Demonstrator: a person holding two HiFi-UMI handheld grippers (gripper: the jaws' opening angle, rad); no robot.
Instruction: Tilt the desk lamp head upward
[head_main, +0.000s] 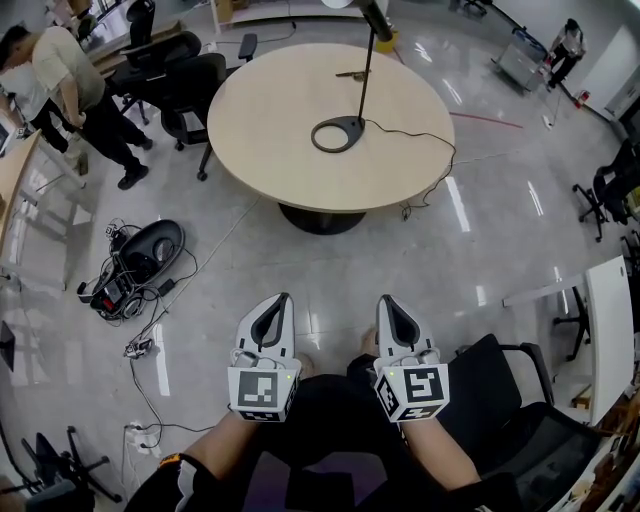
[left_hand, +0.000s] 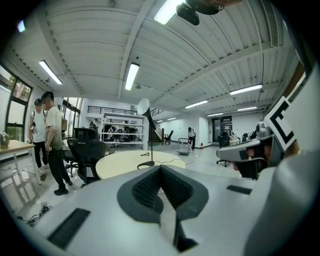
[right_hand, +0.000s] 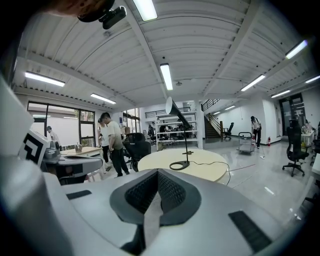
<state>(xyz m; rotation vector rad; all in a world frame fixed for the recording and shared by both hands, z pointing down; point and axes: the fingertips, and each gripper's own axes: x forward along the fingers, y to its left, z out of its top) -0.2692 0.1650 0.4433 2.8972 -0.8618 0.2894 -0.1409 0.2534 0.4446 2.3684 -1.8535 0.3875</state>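
Head view: left gripper (head_main: 284, 299), right gripper (head_main: 385, 300), seemingly closed, empty (lamp (head_main: 364, 80) apart)

Ceiling strip lights (right_hand: 166, 76) are lighting the room brightly and evenly. Glare streaks are showing on the glossy floor (head_main: 455, 205) at 2 o'clock in the head view. Fisheye bending and dark vignetting are ringing both gripper views. Near foreground is blurring softly.
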